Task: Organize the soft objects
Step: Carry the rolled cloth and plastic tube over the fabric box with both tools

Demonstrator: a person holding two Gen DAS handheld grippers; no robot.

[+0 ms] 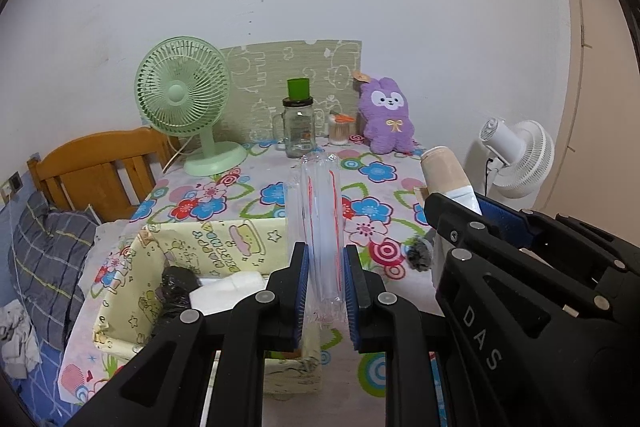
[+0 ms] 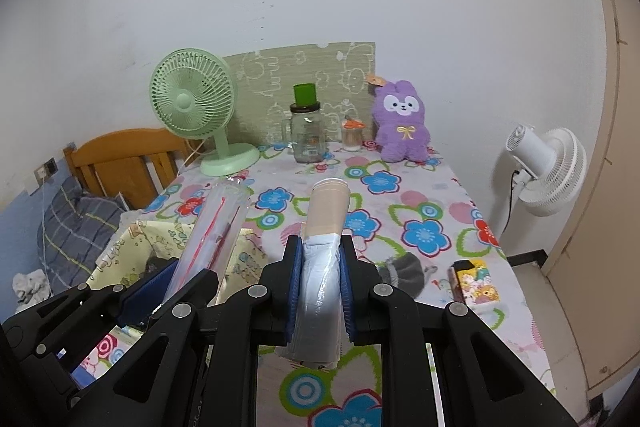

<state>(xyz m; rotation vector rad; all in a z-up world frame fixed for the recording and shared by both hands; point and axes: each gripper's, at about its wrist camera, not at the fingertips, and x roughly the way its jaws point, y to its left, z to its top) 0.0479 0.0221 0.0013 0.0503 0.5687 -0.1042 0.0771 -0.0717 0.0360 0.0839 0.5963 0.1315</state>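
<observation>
A clear plastic sleeve (image 1: pixel 320 235) was clamped in the left hand-held gripper (image 1: pixel 326 291) and a paper-cup stack (image 2: pixel 326 227) in the right hand-held gripper (image 2: pixel 320 291), above the bench (image 2: pixel 440 195); the yellow box (image 1: pixel 132 279) was partly filled, a grey item (image 2: pixel 404 269) left out.

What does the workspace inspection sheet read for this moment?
Surface: floral tablecloth on a table.
Job's things: clear cup sleeve; paper cup sleeve; yellow fabric bin holding dark and white items.
Clutter: green fan, glass jar, purple plush, card box.
Grippers: left gripper shut on clear cup sleeve; right gripper shut on paper cup sleeve.
Cables: white fan's cord.
Surroundings: wall, wooden headboard, white fan.
</observation>
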